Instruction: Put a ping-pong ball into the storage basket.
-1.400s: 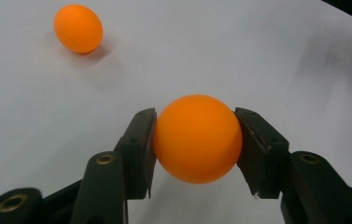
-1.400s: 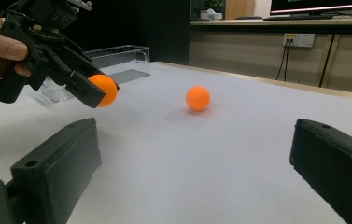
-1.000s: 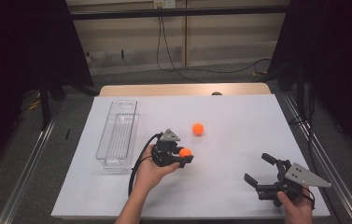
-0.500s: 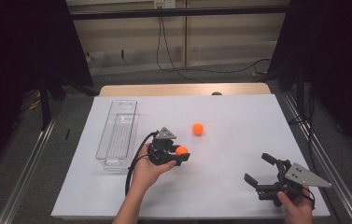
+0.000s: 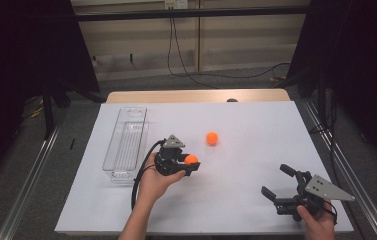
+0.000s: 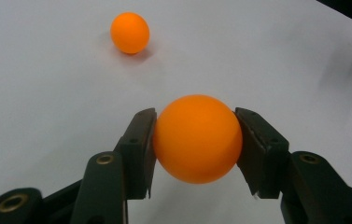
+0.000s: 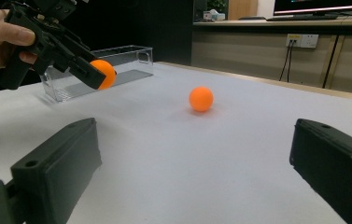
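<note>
Carrying its ball (image 5: 191,159) toward the tray (image 5: 125,144), the left gripper (image 5: 186,162) is drifting slightly leftward, jaws clamping the ball above the bench (image 5: 246,200). Another ball (image 5: 212,138) is lying mid-bench, while the right gripper (image 5: 281,185) is resting open near the front right corner.

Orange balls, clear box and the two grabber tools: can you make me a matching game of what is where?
Things:
1. ball in the left gripper
2. loose ball
3. clear box
4. right gripper

Places or states:
A. open, holding nothing
B. lying alone mid-table
C. clamped between two black fingers
D. at the table's left side

Pairs: 1-C, 2-B, 3-D, 4-A
</note>
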Demonstrator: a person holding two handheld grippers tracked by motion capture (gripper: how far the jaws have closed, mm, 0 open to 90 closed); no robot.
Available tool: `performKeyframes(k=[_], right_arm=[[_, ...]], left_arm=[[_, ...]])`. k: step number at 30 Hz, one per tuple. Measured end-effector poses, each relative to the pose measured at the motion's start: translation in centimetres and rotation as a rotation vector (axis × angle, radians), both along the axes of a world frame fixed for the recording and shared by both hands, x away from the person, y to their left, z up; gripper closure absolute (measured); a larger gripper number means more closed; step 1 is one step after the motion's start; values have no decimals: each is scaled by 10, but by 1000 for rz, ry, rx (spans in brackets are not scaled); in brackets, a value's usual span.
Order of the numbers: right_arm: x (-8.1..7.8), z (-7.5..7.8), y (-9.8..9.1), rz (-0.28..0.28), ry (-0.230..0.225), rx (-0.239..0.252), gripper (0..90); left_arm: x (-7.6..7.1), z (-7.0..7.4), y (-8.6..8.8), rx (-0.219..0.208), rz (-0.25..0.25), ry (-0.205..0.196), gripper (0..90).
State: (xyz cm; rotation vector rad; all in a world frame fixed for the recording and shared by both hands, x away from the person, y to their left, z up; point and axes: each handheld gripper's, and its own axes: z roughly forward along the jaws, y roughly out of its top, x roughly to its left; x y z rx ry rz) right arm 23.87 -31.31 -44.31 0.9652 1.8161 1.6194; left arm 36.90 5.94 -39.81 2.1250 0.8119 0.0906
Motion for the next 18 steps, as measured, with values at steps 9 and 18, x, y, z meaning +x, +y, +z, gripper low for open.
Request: performKeyframes(k=[9, 18], right_arm=[[0, 0, 0, 1, -1, 2, 15], [0, 0, 0, 3, -4, 2, 15]], left_arm=[[2, 1, 6, 1, 20, -4, 509], [3, 4, 12, 6, 38, -11, 509]])
